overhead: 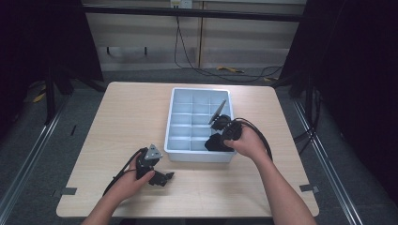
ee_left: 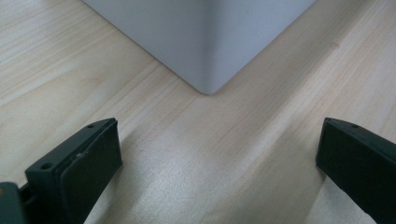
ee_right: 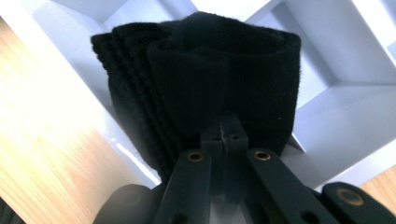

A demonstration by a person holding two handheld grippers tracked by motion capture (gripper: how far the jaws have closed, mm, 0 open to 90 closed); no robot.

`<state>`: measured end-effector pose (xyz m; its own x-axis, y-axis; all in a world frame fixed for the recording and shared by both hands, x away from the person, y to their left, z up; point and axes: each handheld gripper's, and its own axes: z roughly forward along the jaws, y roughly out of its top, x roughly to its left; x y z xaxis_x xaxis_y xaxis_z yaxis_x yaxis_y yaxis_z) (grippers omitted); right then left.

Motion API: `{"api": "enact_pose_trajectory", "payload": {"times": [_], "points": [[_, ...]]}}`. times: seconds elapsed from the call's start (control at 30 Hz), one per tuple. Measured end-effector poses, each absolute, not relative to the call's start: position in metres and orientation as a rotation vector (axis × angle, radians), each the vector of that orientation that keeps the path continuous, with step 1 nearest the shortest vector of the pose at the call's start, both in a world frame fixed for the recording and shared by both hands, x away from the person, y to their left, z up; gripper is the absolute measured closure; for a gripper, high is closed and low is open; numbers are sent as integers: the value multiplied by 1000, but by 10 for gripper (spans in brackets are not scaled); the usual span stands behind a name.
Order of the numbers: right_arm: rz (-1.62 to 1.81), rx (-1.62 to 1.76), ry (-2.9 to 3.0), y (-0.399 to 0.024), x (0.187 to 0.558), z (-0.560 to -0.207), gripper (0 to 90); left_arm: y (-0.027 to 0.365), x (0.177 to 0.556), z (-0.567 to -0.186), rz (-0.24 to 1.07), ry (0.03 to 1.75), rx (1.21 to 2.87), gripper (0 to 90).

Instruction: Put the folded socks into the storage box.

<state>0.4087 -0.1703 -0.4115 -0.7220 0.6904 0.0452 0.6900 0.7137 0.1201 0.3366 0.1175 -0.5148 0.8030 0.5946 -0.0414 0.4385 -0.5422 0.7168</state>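
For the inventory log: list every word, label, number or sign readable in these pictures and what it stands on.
None readable: the pale blue plastic divided tray, the rolled black knitted sock and the light wooden table bear no lettering.
The small yellow and white tag on the back wall: too small to read.

Ribbed black cloth [ee_right: 201, 79], glossy plastic tray [ee_right: 336, 60]

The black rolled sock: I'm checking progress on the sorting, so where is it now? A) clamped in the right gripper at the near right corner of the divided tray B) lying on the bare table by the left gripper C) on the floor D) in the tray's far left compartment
A: the right gripper has its jaws pinched on the black rolled sock over the near right corner of the divided tray.
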Motion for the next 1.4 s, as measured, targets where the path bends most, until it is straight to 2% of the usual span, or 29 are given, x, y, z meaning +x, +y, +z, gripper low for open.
{"api": "enact_pose_trajectory", "payload": {"times": [0.37,0.87,1.2,1.4], "points": [[173,1212,2897,-177,407,-425,900,118,337,-515,271,755,2233,0],[227,1164,2855,-179,401,-378,889,118,337,-515,270,756,2234,0],[226,1114,2848,-170,402,-359,886,118,337,-515,272,758,2233,0],[221,1091,2862,-160,405,-362,881,118,337,-515,272,756,2233,0]]}}
